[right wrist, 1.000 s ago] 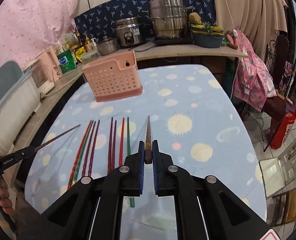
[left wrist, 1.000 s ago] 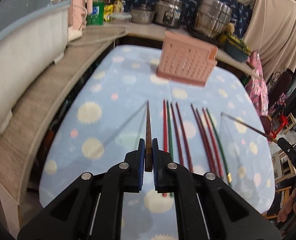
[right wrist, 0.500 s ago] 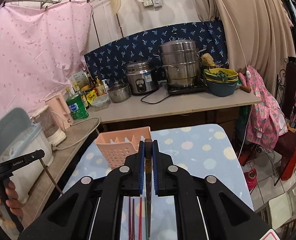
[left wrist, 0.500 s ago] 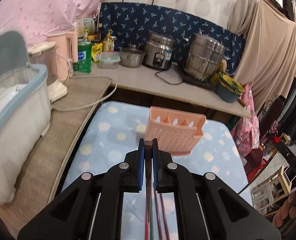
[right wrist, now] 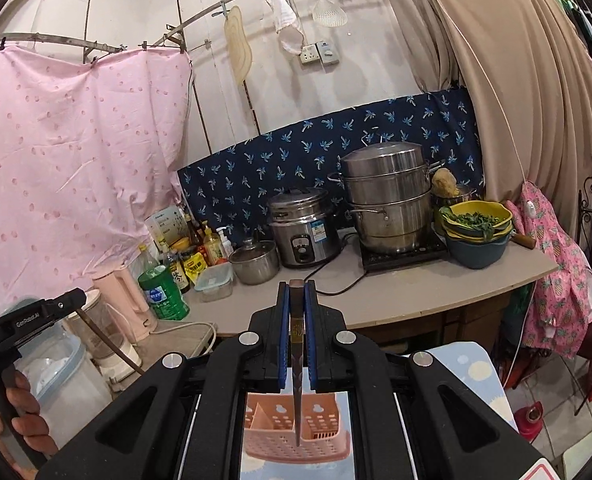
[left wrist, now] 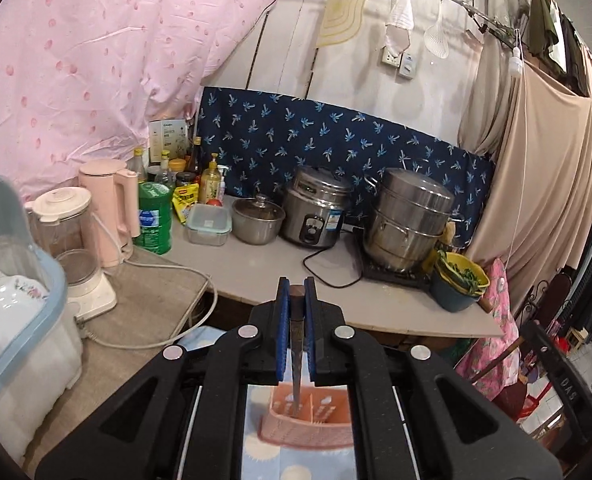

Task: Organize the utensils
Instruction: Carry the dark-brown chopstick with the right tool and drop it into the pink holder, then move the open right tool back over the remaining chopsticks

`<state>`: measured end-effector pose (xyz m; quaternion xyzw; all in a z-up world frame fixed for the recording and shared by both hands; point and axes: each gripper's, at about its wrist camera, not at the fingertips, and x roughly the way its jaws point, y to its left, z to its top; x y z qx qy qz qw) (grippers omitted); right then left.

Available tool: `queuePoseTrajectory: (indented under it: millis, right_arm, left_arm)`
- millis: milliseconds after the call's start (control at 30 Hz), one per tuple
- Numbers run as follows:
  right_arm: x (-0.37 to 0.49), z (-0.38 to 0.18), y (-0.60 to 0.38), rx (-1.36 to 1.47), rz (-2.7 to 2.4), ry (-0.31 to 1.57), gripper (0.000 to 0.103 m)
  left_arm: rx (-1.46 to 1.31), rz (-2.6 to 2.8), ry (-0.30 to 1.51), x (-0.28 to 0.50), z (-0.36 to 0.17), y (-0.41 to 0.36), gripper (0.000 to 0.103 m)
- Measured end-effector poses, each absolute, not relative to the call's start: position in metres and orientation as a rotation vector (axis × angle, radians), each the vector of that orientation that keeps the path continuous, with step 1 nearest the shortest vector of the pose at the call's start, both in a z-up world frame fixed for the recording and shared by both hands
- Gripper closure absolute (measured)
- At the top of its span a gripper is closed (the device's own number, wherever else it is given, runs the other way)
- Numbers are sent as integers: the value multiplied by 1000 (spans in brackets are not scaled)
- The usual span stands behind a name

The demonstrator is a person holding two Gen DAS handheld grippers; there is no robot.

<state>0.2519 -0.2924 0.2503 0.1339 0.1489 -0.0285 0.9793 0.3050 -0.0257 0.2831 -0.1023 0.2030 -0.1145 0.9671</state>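
Grippers (left wrist: 296,300) (right wrist: 297,304): each clamps a chopstick (left wrist: 296,360) (right wrist: 297,380) | below: pink basket (left wrist: 311,428) (right wrist: 292,440) | behind: counter pots (left wrist: 407,220)

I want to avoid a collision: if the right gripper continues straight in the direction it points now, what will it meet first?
Probably the kitchen counter edge ahead, near the black cable. The right gripper, shut on a dark chopstick, points over the pink utensil basket, which sits below that line. Depth is unclear.

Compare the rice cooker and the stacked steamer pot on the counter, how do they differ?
The rice cooker is lower, with a control panel and label on its front; the steamer pot is taller, stacked in tiers with side handles. The cooker stands on the counter, the steamer on a black hob. Both are shiny metal with lids on.
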Motion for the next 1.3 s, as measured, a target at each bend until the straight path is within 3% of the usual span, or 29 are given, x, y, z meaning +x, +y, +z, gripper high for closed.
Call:
queuePoseTrajectory:
  millis: [533, 600, 667, 700, 733, 833, 1000, 1300]
  right_arm:
    - [317, 158, -293, 269, -76, 490, 95]
    - [314, 159, -293, 264, -85, 482, 88]
    - [308, 162, -293, 265, -96, 465, 74]
    - [304, 165, -294, 266, -98, 453, 68]
    - [300, 167, -294, 267, -101, 447, 67]
    - [286, 175, -296, 271, -98, 427, 66]
    - [252, 190, -298, 279, -97, 394, 57]
    - [165, 186, -284, 234, -97, 405, 51]
  left_arm:
    - [-178, -213, 554, 364, 195, -44, 95]
    - [-172, -209, 559, 363, 191, -43, 94]
    - [-170, -212, 572, 363, 190, -41, 84]
    - [-177, -211, 578, 362, 190, -39, 73]
    - [-186, -208, 578, 360, 190, -36, 64]
    - [-190, -195, 568, 351, 192, -31, 53]
    - [-168, -178, 554, 326, 198, -23, 43]
    - [-118, -182, 568, 256, 192, -7, 39]
